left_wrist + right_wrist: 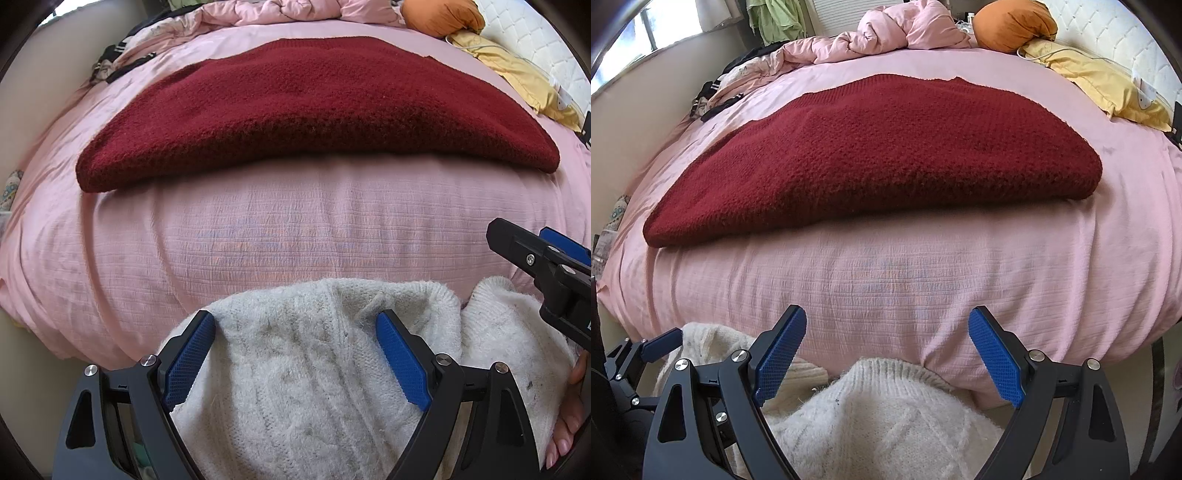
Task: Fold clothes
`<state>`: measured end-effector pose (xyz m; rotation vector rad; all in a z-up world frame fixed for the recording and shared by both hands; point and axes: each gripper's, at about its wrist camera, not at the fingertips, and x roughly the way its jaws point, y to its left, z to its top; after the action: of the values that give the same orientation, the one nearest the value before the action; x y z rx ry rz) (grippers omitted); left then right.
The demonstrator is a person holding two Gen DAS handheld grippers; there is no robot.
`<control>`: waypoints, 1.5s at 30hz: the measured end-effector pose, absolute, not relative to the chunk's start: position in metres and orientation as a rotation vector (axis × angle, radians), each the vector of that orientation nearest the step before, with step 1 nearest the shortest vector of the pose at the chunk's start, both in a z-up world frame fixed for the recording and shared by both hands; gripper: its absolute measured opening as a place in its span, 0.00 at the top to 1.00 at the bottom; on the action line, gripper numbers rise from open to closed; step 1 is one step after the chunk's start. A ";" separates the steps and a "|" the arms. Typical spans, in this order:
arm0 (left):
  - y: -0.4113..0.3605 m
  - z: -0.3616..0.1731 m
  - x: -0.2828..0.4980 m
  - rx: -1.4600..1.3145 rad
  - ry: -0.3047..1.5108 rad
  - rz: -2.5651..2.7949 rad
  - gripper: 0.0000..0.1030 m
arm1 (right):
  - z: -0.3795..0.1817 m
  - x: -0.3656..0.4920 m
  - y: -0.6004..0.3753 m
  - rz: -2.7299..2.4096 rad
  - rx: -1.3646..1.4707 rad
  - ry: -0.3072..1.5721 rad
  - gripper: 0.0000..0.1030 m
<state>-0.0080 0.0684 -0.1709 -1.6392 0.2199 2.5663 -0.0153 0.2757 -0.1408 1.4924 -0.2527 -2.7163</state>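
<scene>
1. In both views a dark red knitted sweater [314, 110] lies folded flat on the pink bedsheet [258, 236], in the middle of the bed, well apart from both grippers.
2. A white knitted sweater [306, 369] lies bunched at the near edge of the bed, under both grippers.
3. The left gripper [295, 354] has its jaws wide apart. The white sweater is between and under the blue pads [190, 363], but the pads do not press on it.
4. The right gripper [888, 356] is also wide open; its blue pads stand over the pink sheet and the ribbed collar of the white sweater, and hold nothing.
5. Only the left wrist view shows part of a hand [570, 417] at the right edge, beside the white sweater, below the right gripper.
6. Only the right wrist view shows a window [646, 29] and a green garment [775, 20] hanging at the far wall.
7. Both views show an orange cushion [1012, 24], a yellow pillow [1108, 85] and a crumpled pink duvet [886, 33] at the far side.
8. I can read no writing or brand anywhere.
</scene>
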 end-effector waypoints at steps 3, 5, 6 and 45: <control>0.068 -0.171 -0.008 -1.640 0.213 2.563 0.14 | -0.141 -0.015 0.276 -2.712 1.493 -0.259 0.13; 0.067 -0.171 -0.008 -1.641 0.205 2.560 0.14 | -0.141 -0.016 0.277 -2.709 1.494 -0.265 0.13; 0.067 -0.171 -0.009 -1.642 0.202 2.559 0.14 | -0.141 -0.016 0.277 -2.707 1.494 -0.268 0.13; 0.084 -0.166 -0.167 -1.212 0.028 2.748 0.00 | -0.153 -0.021 0.293 -2.607 1.533 -0.463 0.13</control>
<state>-0.1675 0.0840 -0.1659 -1.2124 0.0275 2.7475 -0.0212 0.2931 -0.1534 1.5332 -0.4628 -2.6067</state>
